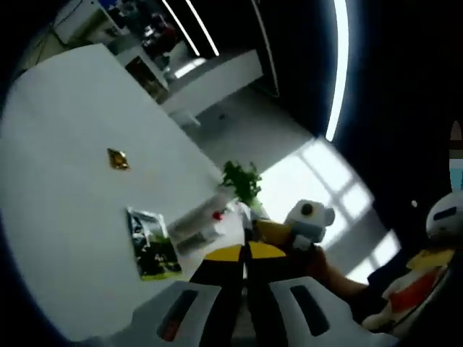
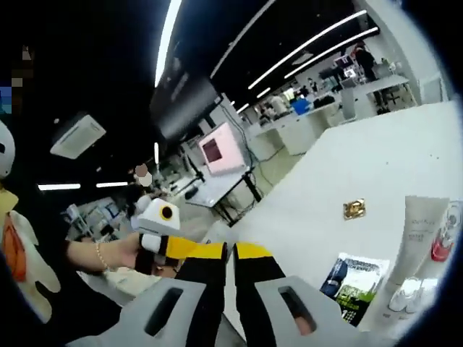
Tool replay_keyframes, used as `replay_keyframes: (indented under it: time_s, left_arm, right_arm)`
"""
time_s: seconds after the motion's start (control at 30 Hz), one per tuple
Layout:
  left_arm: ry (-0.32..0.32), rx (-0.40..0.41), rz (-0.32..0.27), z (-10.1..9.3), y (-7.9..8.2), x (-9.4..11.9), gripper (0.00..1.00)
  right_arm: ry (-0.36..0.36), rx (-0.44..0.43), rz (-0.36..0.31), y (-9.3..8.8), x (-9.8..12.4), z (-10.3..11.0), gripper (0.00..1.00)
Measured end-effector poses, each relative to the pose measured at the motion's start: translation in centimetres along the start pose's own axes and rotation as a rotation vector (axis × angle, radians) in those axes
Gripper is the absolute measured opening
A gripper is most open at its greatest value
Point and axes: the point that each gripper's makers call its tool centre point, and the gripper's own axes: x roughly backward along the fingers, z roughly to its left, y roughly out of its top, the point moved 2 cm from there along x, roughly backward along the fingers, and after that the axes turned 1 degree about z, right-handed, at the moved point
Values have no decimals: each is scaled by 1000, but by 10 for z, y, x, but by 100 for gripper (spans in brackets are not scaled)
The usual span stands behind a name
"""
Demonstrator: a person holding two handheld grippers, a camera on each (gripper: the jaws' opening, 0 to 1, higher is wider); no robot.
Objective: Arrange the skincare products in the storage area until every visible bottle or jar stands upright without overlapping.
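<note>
While both views tilt steeply, we see the white bench (image 1: 65, 217) as the biggest thing, spreading across the left of the left gripper view and the right of the right gripper view (image 2: 391, 181). On it, near one edge, lie the skincare products: a white tube (image 2: 411, 242) on its side, with a red-capped bottle (image 2: 443, 242) just beside it and a green-and-dark printed box (image 2: 354, 278) lying flat nearby. In the left gripper view the same box (image 1: 152, 244) sits beside the tube (image 1: 194, 224), with a green plant (image 1: 242, 181) beyond. A small gold packet (image 1: 118, 160) lies well apart on bare bench. Our left tongs (image 1: 244, 254) and right tongs (image 2: 231, 253) are both closed on nothing, off the bench edge.
</note>
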Motion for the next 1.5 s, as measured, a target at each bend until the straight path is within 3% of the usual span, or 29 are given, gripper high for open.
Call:
replay_keyframes:
  time_s: [0.03, 0.1, 0.2, 0.3, 0.43, 0.77, 1.1, 1.5]
  left_arm:
    - [5, -3, -1, -1, -1, 1, 5]
    - [3, 9, -13, -3, 1, 2, 5]
    - [25, 6, -12, -1, 1, 2, 5]
    - [126, -48, 42, 16, -5, 0, 5]
    - [235, -68, 66, 39, -7, -1, 5]
    - [355, -134, 137, 62, -22, -4, 5]
    - [394, -154, 179, 84, -26, -6, 5]
    - [438, -134, 231, 121, -34, -15, 5]
  right_arm:
    - [7, 70, -28, 6, -3, 5, 2]
    - [-6, 127, -71, 15, -8, 9, 1]
    - [-64, 144, 7, 4, -13, -1, 1]
    - [-111, 212, 86, -12, -21, -10, 1]
    - [-133, 248, 131, -25, -27, -15, 1]
    - [-143, 311, 218, -55, -40, -24, 1]
    - [-158, 311, 252, -74, -46, -36, 1]
    - [-184, 315, 326, -103, -61, -65, 1]
